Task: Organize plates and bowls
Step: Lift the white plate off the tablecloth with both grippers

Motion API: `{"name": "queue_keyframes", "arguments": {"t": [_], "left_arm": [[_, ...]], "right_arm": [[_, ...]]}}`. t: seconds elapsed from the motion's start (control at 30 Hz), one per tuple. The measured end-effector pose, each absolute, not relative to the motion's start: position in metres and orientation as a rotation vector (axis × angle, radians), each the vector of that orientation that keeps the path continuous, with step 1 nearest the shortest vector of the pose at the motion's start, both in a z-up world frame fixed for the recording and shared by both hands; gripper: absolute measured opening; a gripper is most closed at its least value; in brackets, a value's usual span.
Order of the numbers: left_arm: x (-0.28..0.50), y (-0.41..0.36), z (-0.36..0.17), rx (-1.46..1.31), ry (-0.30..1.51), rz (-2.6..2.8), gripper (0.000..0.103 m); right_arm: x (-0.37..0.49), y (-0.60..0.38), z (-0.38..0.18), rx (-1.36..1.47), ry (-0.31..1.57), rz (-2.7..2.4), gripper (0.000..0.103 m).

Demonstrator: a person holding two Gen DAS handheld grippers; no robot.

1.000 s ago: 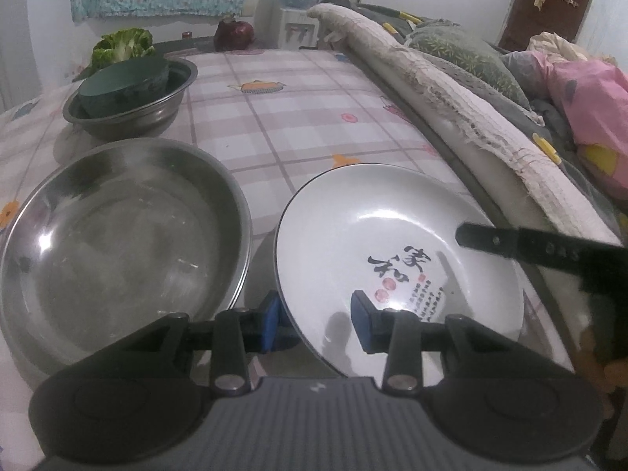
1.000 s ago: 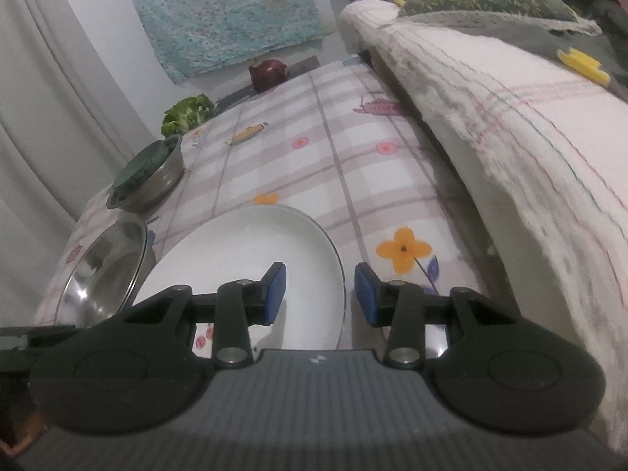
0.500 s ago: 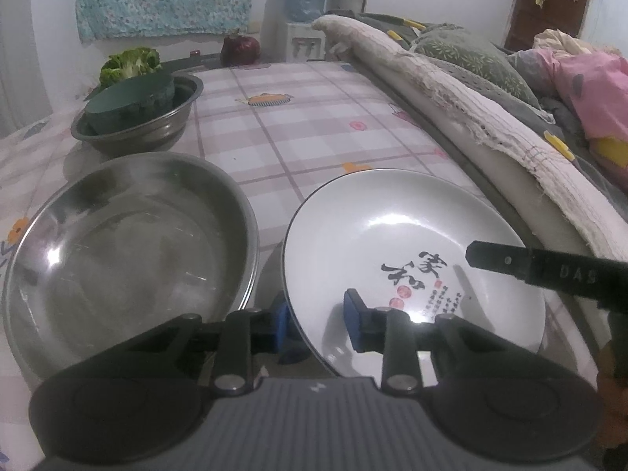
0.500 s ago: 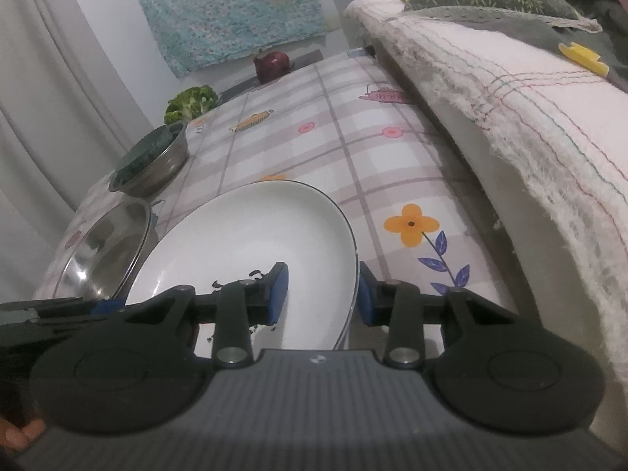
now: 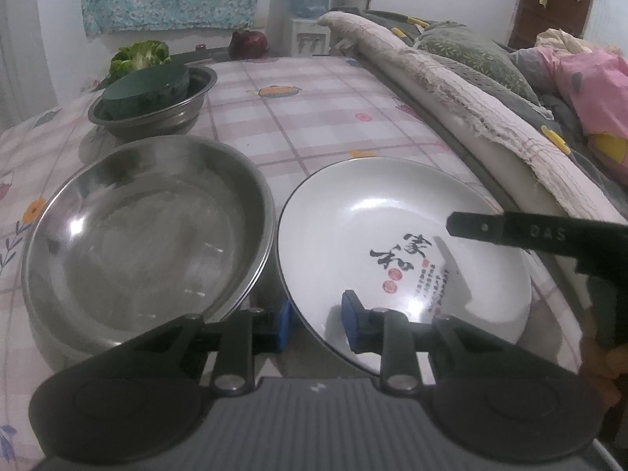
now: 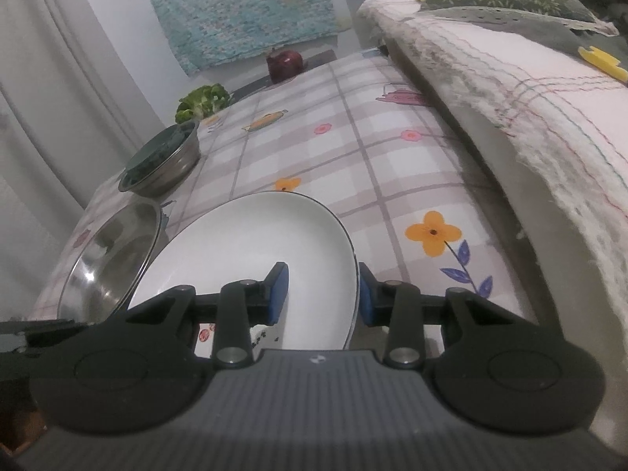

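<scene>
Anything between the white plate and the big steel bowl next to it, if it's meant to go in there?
Nothing visible. The white plate is straddled at opposite rims by the left gripper and right gripper. The big steel bowl sits right beside it, empty, with only bare tablecloth between. The smaller steel bowl stands farther back.

White plate: black calligraphy "家和", red seals; right gripper arm: possibly "DAS".

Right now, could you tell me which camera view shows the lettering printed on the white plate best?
The left wrist view: the white plate lies open to it, so the black lettering and red seals show whole. In the right wrist view the plate is seen at a low angle, and the camera's own housing hides all but scraps of print.
</scene>
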State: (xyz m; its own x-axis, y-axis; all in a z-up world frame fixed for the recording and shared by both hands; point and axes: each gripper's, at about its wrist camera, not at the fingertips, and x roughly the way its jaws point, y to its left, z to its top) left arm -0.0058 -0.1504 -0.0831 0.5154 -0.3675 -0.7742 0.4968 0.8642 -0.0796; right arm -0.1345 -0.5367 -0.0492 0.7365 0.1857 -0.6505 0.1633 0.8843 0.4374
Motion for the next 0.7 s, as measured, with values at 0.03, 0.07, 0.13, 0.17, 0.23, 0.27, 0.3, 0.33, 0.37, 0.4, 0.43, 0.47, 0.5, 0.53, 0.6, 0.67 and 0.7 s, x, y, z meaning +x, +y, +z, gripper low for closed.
{"name": "queue_keyframes", "arguments": {"t": [0.03, 0.07, 0.13, 0.17, 0.23, 0.27, 0.3, 0.33, 0.37, 0.4, 0.43, 0.47, 0.5, 0.53, 0.6, 0.67, 0.7], "left_arm": [[-0.006, -0.149, -0.083, 0.157, 0.889, -0.525, 0.028], [-0.006, -0.149, -0.083, 0.156, 0.889, -0.527, 0.028], [-0.006, -0.149, -0.083, 0.156, 0.889, -0.53, 0.028], [-0.005, -0.15, -0.084, 0.157, 0.888, -0.531, 0.029], [-0.004, -0.15, -0.084, 0.158, 0.886, -0.533, 0.03], [-0.003, -0.151, -0.085, 0.158, 0.885, -0.533, 0.03], [-0.003, -0.152, -0.086, 0.161, 0.884, -0.534, 0.032], [-0.002, -0.153, -0.086, 0.163, 0.883, -0.534, 0.033], [-0.001, -0.154, -0.087, 0.163, 0.882, -0.534, 0.034], [0.0, -0.155, -0.088, 0.162, 0.881, -0.532, 0.035], [0.0, -0.155, -0.087, 0.162, 0.88, -0.529, 0.035], [-0.001, -0.157, -0.087, 0.166, 0.879, -0.527, 0.036], [-0.003, -0.158, -0.087, 0.173, 0.877, -0.526, 0.036], [-0.003, -0.158, -0.087, 0.178, 0.875, -0.528, 0.036], [-0.005, -0.157, -0.086, 0.169, 0.882, -0.546, 0.036], [-0.009, -0.159, -0.086, 0.176, 0.88, -0.565, 0.036], [-0.011, -0.161, -0.087, 0.179, 0.878, -0.576, 0.037]], "right_arm": [[-0.133, -0.536, -0.049, 0.494, 0.751, 0.014, 0.035], [-0.132, -0.535, -0.049, 0.487, 0.751, 0.013, 0.035], [-0.13, -0.533, -0.049, 0.471, 0.752, 0.012, 0.035], [-0.13, -0.533, -0.049, 0.465, 0.753, 0.014, 0.035], [-0.13, -0.534, -0.049, 0.458, 0.754, 0.019, 0.034], [-0.131, -0.534, -0.048, 0.451, 0.752, 0.019, 0.034], [-0.133, -0.534, -0.047, 0.437, 0.749, 0.016, 0.034], [-0.134, -0.533, -0.046, 0.421, 0.747, 0.014, 0.034], [-0.135, -0.532, -0.045, 0.409, 0.746, 0.011, 0.034], [-0.135, -0.531, -0.045, 0.401, 0.747, 0.009, 0.034], [-0.136, -0.531, -0.045, 0.4, 0.751, 0.011, 0.034], [-0.136, -0.531, -0.046, 0.403, 0.756, 0.014, 0.033], [-0.137, -0.53, -0.048, 0.406, 0.762, 0.019, 0.033], [-0.138, -0.529, -0.048, 0.401, 0.761, 0.02, 0.033], [-0.139, -0.527, -0.047, 0.38, 0.761, 0.016, 0.033], [-0.14, -0.529, -0.047, 0.383, 0.76, 0.007, 0.033], [-0.141, -0.532, -0.047, 0.392, 0.759, 0.005, 0.033]]}}
